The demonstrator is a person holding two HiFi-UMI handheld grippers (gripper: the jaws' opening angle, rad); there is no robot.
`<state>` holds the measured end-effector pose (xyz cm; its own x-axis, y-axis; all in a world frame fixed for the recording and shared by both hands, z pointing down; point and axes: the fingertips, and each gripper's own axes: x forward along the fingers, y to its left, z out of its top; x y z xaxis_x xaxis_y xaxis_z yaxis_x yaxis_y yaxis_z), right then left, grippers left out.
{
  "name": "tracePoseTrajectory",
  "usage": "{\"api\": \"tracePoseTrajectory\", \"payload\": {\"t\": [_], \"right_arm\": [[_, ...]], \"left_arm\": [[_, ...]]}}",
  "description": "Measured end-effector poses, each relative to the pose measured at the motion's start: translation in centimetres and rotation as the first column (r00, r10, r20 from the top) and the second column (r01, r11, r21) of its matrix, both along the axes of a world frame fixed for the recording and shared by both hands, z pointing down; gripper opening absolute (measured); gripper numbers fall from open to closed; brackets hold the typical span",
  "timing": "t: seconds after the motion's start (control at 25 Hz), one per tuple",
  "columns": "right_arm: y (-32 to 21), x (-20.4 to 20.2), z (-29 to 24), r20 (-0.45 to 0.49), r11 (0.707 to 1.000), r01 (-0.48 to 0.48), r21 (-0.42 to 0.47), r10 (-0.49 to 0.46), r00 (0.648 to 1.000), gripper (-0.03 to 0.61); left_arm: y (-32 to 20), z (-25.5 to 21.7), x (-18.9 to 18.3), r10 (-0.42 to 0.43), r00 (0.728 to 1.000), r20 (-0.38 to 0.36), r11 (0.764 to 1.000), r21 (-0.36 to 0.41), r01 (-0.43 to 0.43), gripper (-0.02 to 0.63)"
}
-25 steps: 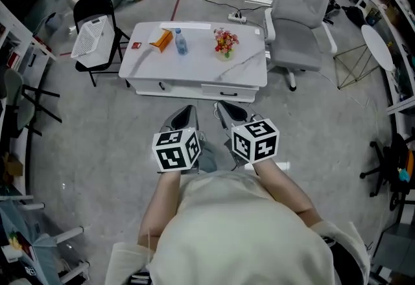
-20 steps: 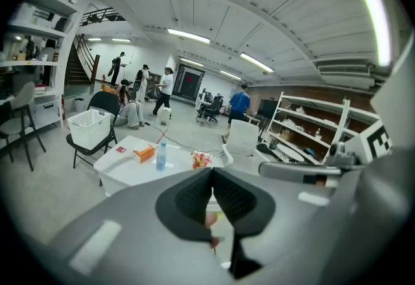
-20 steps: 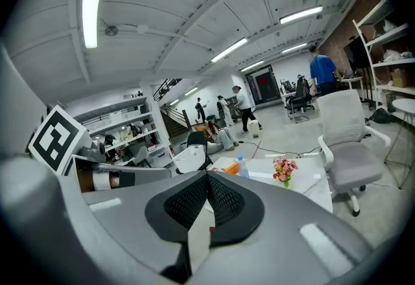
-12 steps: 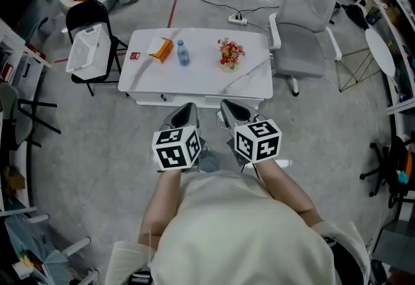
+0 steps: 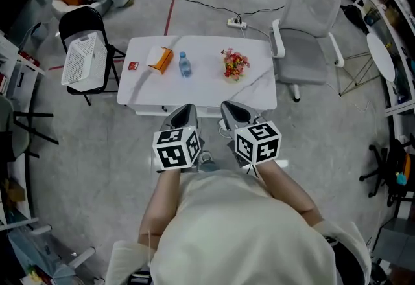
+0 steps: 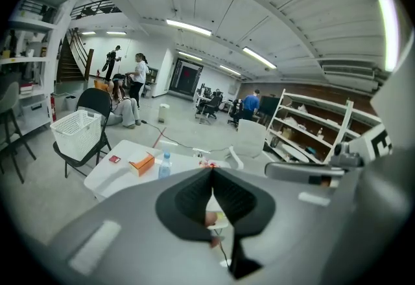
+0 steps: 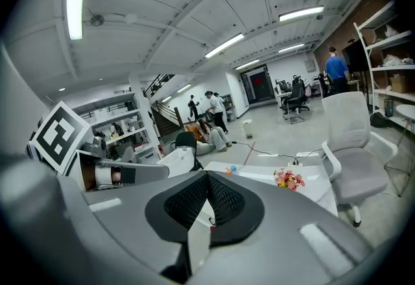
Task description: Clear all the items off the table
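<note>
One black chair (image 5: 81, 18) holding one white basket (image 5: 83, 62) stands just off the left edge of the worktop (image 5: 201, 92). Open floor runs along the near edge. Four things stand on the worktop's far half: one red card (image 5: 133, 65), one orange box (image 5: 160, 59), one water bottle (image 5: 185, 63) and one bunch of flowers (image 5: 235, 63). The near half is bare. The left gripper (image 5: 187, 111) and the right gripper (image 5: 229, 109) are both clenched on nothing, near the near edge. One grey office chair (image 5: 305, 67) stands just beside the right edge. The left gripper view shows the card, box and bottle clear, with the flowers only peeking over its jaws. The right gripper view shows the flowers clear and only the bottle's cap.
</note>
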<state>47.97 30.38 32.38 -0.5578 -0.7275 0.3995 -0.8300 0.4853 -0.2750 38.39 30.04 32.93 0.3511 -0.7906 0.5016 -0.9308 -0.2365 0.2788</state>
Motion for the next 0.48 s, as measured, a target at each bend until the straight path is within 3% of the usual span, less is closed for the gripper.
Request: {"api": "tracePoseTrajectory", "payload": {"t": [0.48], "right_arm": [[-6.4, -3.1, 1.1, -0.015, 1.0, 0.01, 0.006, -0.01, 1.0, -0.002]], "left_arm": [[-6.1, 1.5, -2.7, 0.014, 1.0, 0.022, 1.0, -0.014, -0.014, 0.009]]}}
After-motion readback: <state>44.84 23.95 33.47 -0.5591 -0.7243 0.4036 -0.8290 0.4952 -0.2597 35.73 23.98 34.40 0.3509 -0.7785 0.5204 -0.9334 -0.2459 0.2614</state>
